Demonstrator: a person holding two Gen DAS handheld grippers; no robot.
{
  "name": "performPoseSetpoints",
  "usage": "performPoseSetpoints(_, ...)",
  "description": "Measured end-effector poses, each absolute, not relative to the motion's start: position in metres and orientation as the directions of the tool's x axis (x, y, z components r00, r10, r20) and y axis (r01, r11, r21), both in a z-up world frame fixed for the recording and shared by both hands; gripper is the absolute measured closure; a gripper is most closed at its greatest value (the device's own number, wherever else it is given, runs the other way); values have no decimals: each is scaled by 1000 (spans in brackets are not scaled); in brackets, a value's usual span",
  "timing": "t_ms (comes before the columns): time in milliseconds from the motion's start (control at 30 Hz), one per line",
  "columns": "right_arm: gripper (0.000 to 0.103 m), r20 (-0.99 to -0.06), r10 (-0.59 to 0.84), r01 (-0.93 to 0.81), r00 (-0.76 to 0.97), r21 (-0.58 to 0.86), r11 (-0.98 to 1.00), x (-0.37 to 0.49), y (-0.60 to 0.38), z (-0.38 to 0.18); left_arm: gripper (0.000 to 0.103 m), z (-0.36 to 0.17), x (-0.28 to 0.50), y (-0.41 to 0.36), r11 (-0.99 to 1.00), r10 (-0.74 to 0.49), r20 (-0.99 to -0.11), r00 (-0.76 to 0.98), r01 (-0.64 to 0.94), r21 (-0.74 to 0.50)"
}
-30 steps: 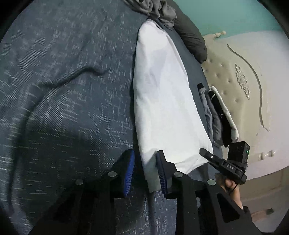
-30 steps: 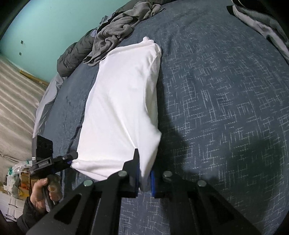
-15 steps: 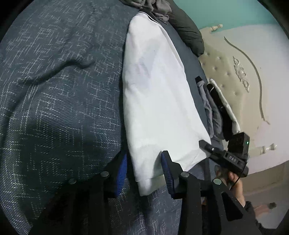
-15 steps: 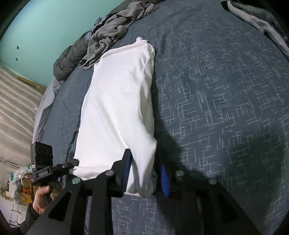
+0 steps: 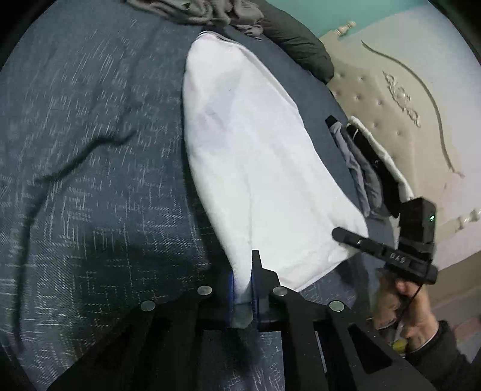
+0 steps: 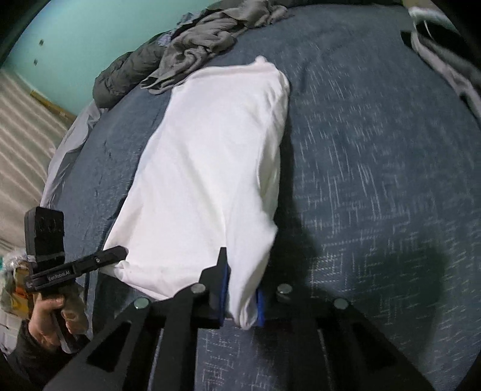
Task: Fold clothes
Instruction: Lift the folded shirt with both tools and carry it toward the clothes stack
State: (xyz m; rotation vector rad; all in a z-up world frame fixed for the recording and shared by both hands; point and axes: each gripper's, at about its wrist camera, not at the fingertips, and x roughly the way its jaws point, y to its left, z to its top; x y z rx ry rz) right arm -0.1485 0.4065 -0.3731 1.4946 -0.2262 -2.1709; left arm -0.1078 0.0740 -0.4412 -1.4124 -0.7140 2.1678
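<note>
You have a plain white garment (image 5: 258,168) lying on a dark blue bedspread (image 5: 90,150) flecked with pale broken lines. Your black fingers (image 6: 215,282) carry blue pads. Crumpled grey clothes (image 6: 204,45) sit before a teal wall (image 6: 90,27); the headboard (image 5: 399,99) is cream.

A bed under a dark blue woven cover (image 6: 375,180) is carrying a long folded white garment (image 6: 210,168), crumpled grey clothes (image 6: 204,45) and a dark padded jacket (image 5: 297,51).

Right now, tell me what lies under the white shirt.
The white shirt lies on the blue-grey bedspread, which shows all around it. Whatever is beneath the shirt's middle is covered.
</note>
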Motion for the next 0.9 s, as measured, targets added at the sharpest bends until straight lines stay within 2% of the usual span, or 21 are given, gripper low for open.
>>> performPoseSetpoints(233,91,-805,-502,340,-317,398,-852,-153,404,-339,95,-385,-120,84,-799,586,-703,-403,-147,-582)
performPoseSetpoints(900,93,-693,-543,397,-475,381,-835,-221,453,-131,95,-174,-195,145,-819,573,-651,-498,-318,-478)
